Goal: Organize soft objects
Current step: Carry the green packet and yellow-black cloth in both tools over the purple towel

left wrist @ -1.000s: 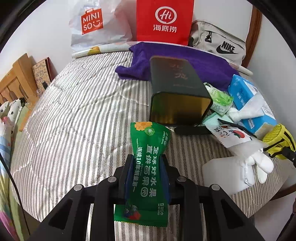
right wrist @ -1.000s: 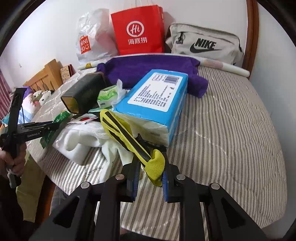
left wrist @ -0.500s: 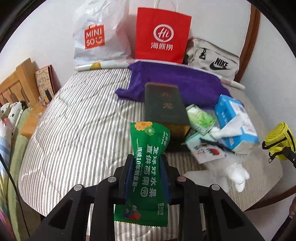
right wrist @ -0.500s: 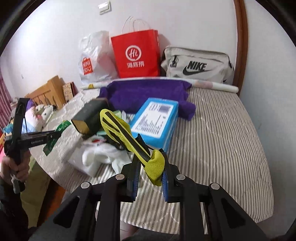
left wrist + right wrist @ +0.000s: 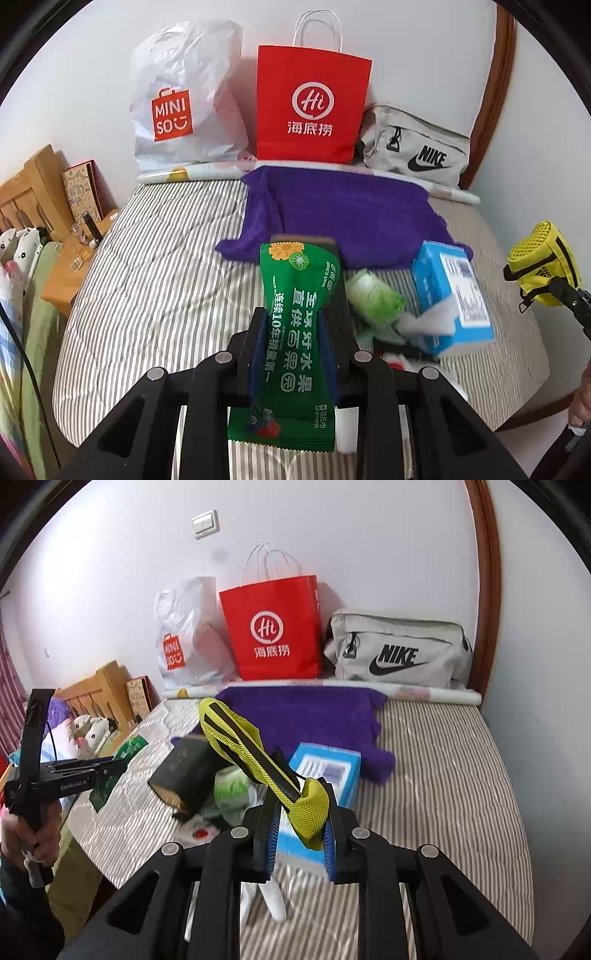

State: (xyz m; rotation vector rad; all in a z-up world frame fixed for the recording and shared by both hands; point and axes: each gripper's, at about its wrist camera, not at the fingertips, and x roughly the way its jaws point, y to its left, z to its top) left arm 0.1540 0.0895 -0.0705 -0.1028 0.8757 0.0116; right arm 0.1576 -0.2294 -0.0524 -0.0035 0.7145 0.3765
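My left gripper (image 5: 293, 321) is shut on a green wet-wipe pack (image 5: 299, 280) that stands upright between its blue pads, high over the striped bed (image 5: 155, 295). My right gripper (image 5: 301, 823) is shut on a yellow mesh pouch (image 5: 236, 734) with black stripes, also held in the air. In the right wrist view the left gripper (image 5: 110, 766) and its green pack (image 5: 129, 749) show at the left, with a hand on the handle. The left wrist view catches the yellow pouch (image 5: 539, 266) at its right edge.
On the bed lie a purple towel (image 5: 351, 210), a blue tissue box (image 5: 454, 291), a dark tin (image 5: 184, 771), a green tissue pack (image 5: 373, 295) and a white soft item (image 5: 273, 901). A red paper bag (image 5: 310, 110), a Miniso bag (image 5: 177, 110) and a Nike bag (image 5: 399, 650) line the wall.
Both grippers have risen with their items still held. The bed and the things on it look smaller and lower in both views.
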